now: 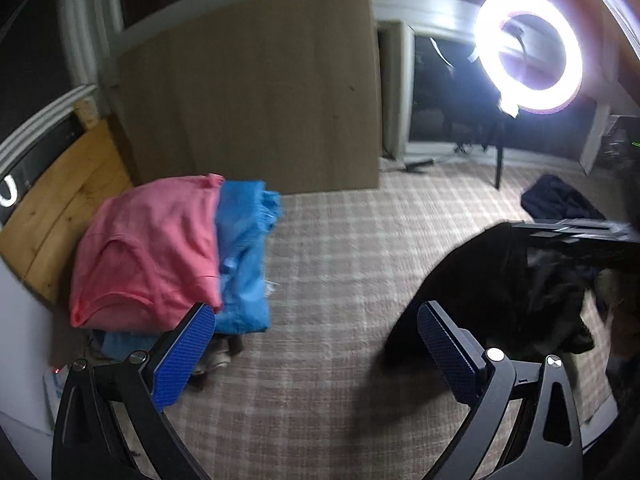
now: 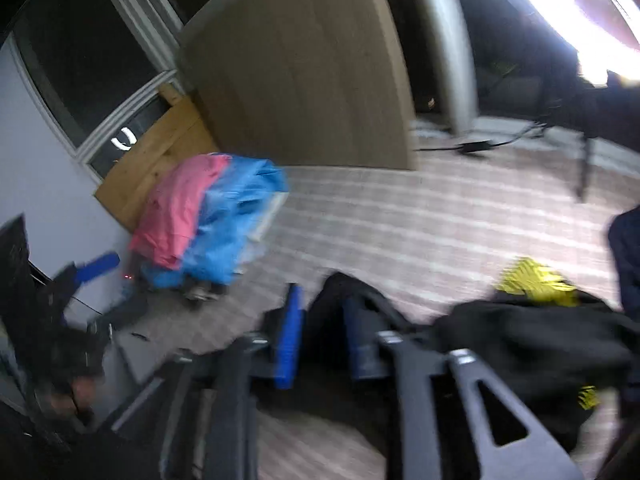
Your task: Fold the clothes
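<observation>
Left gripper (image 1: 316, 344) spread, holding nothing; right gripper (image 2: 320, 344) pinching the black garment (image 2: 520, 344), bunched, unfolded. Pink top (image 1: 148, 252) and blue cloth (image 1: 244, 256) heaped ahead-left, fold unclear.

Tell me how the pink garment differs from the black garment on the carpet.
The pink garment sits on a pile at the left, beside blue clothes; the black garment lies loose on the carpet at the right. The pink one looks neatly folded, the black one crumpled. The pink is plain; the black shows yellow print. The left hand-held gripper grips neither.
</observation>
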Demonstrator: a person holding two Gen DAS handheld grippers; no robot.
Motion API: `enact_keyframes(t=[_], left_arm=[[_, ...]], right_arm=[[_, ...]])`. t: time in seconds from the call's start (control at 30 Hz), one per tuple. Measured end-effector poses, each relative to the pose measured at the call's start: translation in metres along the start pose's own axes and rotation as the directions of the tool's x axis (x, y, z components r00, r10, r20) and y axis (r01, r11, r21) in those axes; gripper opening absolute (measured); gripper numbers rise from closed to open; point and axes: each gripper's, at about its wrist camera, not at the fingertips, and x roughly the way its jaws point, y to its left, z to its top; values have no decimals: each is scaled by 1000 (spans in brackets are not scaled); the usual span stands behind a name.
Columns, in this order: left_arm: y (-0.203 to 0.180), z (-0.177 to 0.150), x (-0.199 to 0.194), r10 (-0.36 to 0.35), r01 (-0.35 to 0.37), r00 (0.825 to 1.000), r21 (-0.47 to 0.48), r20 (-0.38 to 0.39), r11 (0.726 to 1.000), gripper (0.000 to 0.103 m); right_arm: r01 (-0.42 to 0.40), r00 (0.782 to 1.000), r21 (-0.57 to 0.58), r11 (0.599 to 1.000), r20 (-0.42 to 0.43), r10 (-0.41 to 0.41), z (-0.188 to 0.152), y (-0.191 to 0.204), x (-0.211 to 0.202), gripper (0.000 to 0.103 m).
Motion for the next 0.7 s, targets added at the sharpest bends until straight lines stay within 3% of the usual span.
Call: enact_keyframes(t=[0.03, 0.13, 0.17, 0.27, 0.33, 0.47, 0.57, 0.63, 0.7], left_arm=[[-7, 0, 9, -24, 24, 1000, 18, -13, 1000, 102], [-34, 2, 35, -91, 95, 994, 64, -61, 993, 102], [-45, 3, 44, -111, 117, 991, 75, -78, 990, 102], [-78, 6, 71, -170, 184, 976, 107, -133, 977, 102], [-100, 8, 89, -207, 230, 963, 126, -171, 965, 102], [-134, 11, 110, -267, 306, 935, 150, -233, 940, 102], [-161, 9, 106, -281, 335, 929, 224, -239, 915, 102], [-172, 9, 101, -280, 338, 933, 276, -228, 900, 102], [-178, 9, 100, -308, 370, 921, 293, -237, 882, 102]], right_arm=[[53, 998, 7, 999, 18, -53, -6, -17, -9, 54], [283, 959, 93, 955, -3, -284, -29, -94, -36, 55], [320, 947, 136, 938, -29, -319, -37, -117, -41, 55], [323, 946, 249, 913, -106, -306, -63, -168, -47, 55], [319, 947, 261, 911, -120, -297, -75, -179, -48, 55], [261, 962, 272, 926, -151, -227, -82, -177, -27, 55], [183, 977, 227, 957, -152, -151, -84, -163, -14, 55], [172, 975, 170, 970, -170, -143, -85, -150, -5, 55], [185, 970, 101, 978, -178, -165, -88, -138, 6, 55]])
